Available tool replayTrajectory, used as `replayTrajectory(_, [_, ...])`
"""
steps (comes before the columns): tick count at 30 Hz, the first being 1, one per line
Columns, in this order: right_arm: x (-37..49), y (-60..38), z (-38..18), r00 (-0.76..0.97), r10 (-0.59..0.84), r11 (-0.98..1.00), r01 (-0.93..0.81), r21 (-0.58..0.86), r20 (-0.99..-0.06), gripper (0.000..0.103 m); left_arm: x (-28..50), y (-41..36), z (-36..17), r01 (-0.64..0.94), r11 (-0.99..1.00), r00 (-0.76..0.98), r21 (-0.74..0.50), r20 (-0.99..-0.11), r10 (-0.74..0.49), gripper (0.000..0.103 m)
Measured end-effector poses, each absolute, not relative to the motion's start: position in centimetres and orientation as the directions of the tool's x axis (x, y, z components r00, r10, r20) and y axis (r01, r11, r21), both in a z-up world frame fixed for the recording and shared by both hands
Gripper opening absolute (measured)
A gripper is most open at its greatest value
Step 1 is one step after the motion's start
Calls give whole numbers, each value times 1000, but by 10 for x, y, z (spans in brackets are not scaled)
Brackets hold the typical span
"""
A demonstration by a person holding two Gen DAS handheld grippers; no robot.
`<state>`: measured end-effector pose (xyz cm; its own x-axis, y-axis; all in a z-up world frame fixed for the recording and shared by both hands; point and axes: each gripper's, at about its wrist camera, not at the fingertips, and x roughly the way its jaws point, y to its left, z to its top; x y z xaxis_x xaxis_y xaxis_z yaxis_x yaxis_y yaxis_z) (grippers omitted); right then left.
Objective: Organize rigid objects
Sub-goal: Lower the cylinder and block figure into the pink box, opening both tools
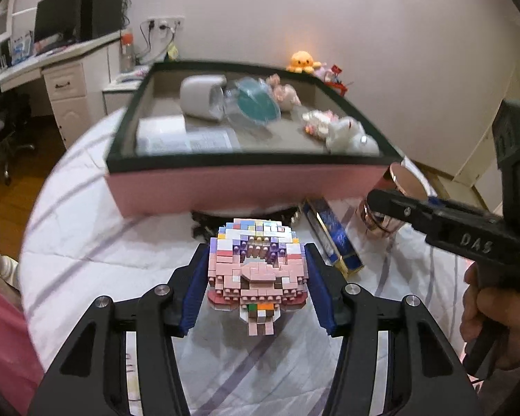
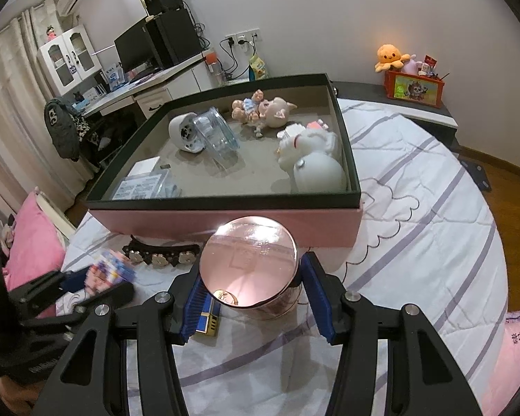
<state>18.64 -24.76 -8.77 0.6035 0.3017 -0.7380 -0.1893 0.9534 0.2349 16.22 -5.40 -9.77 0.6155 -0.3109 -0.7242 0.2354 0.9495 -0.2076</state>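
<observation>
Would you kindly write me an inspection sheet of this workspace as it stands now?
Surface: bed with a white, purple-striped quilt.
Job's things: pink box with a dark rim, holding a white cylinder, clear container, pig figures and white figurines; brick figure; rose-gold tin.
Clutter: blue-and-gold box and dark ornate stand on the quilt in front of the pink box.
Grippers: left gripper shut on the brick figure; right gripper shut on the rose-gold tin.
Cables: plugs and leads at the wall socket.
Surroundings: desk with monitor; orange plush.
</observation>
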Motion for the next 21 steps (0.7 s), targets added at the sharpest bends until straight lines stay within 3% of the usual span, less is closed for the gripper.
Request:
replayTrajectory(11, [203,-239,-38,675,298,954,-237,185,-675,54,198,-37,-29,240,955,734,-172,-612,-295,54])
replayTrajectory(21, [239,-227,-2,721,299,953,-265,149,-626,54,245,-34,1,238,955,777,-178,-555,-297,54])
